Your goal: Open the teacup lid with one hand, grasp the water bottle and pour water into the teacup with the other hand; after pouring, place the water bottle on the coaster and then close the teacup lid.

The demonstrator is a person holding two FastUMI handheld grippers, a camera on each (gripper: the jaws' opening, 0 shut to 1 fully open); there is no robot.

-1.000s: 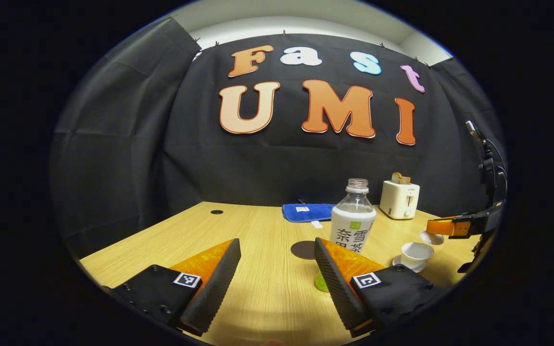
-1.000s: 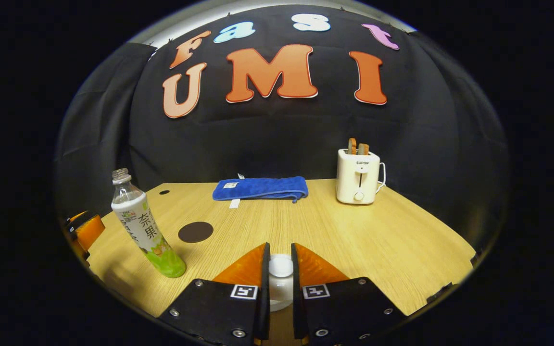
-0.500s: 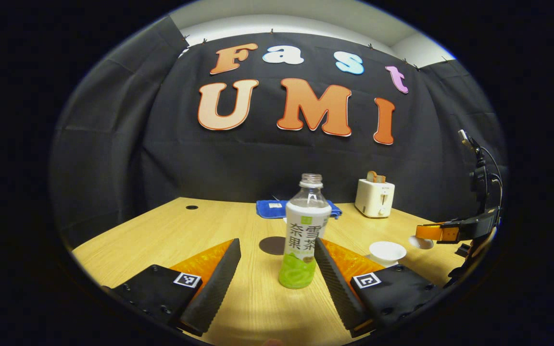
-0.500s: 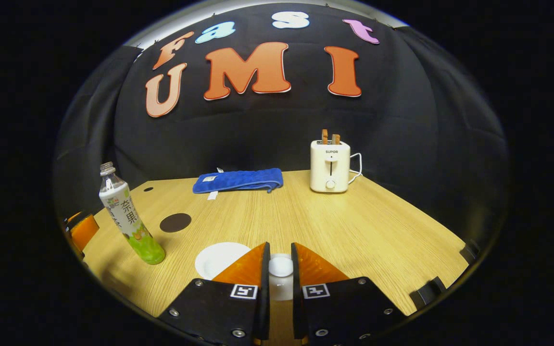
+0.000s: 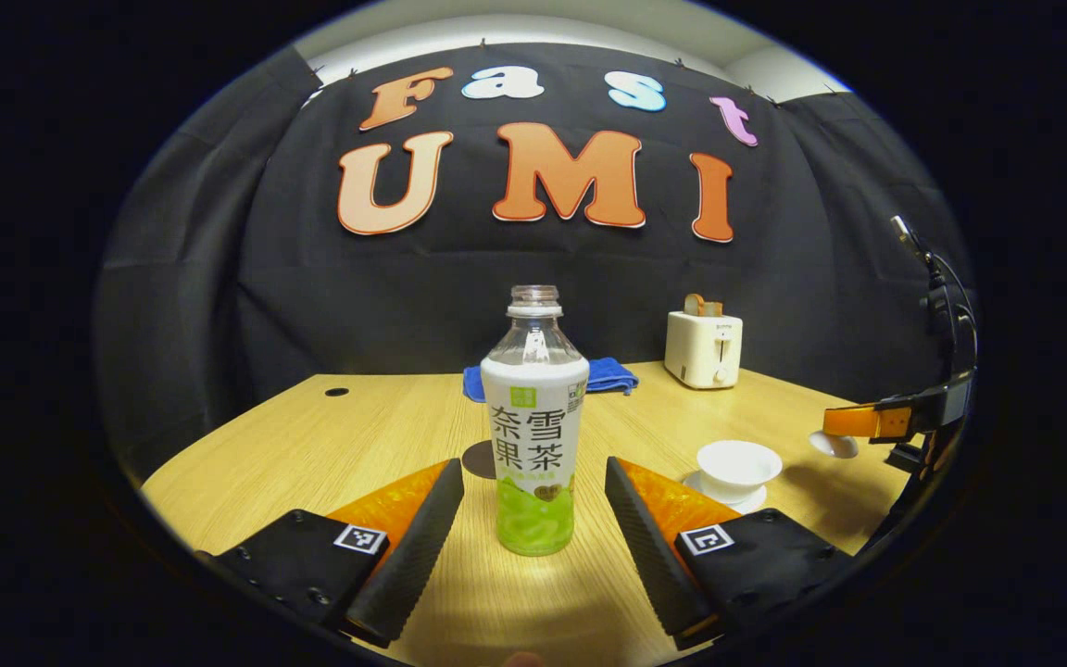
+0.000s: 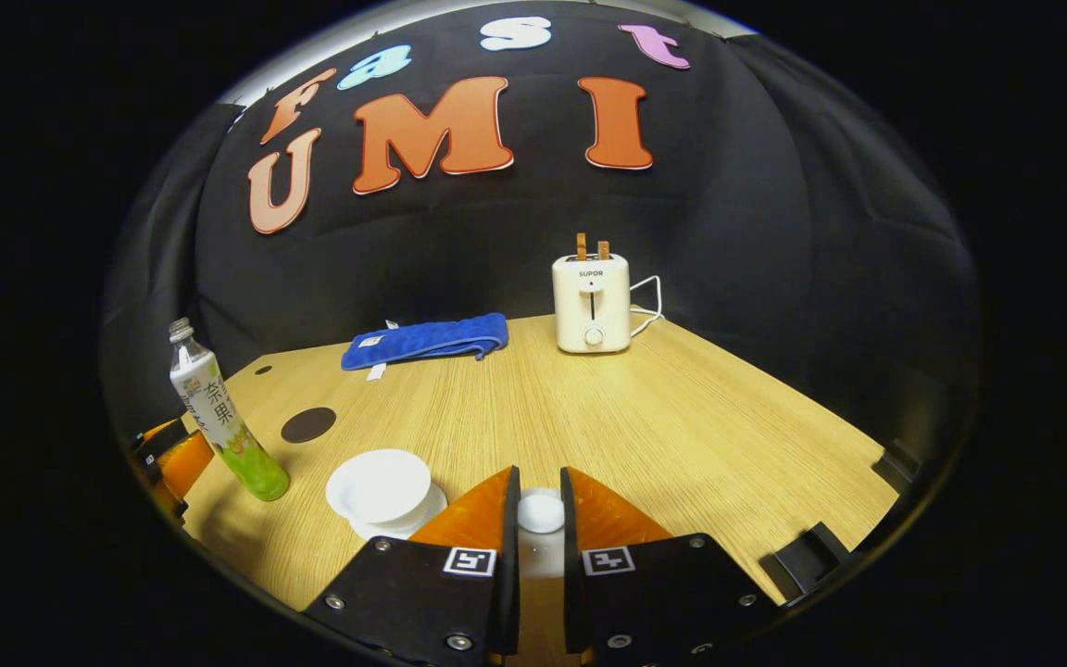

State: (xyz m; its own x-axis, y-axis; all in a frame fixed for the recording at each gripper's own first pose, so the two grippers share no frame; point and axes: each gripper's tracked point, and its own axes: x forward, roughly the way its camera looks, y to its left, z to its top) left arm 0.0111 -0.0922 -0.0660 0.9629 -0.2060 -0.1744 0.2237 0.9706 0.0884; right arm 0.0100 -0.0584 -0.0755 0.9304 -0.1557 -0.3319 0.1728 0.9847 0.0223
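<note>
a light wooden table [image 5: 357, 445] stands in front of a black cloth wall. in the left gripper view, the left gripper [image 5: 533, 528] has its two orange fingers with black ridged pads spread wide, and a clear plastic water bottle with a white label and green base [image 5: 534, 435] stands upright and capless between them, touching neither pad. just behind the bottle lies a dark round coaster [image 5: 478, 459]. to the right, an open white porcelain teacup on a white saucer [image 5: 737, 466] sits on the table. farther right, the right gripper [image 5: 837, 435] holds a small white teacup lid [image 5: 834, 446] above the table, apart from the cup. in the right gripper view, its fingers are narrow, clamped on the lid's white knob. at the far edge lie a folded blue towel [image 6: 427, 339] and a cream toaster [image 6: 592, 301].
</note>
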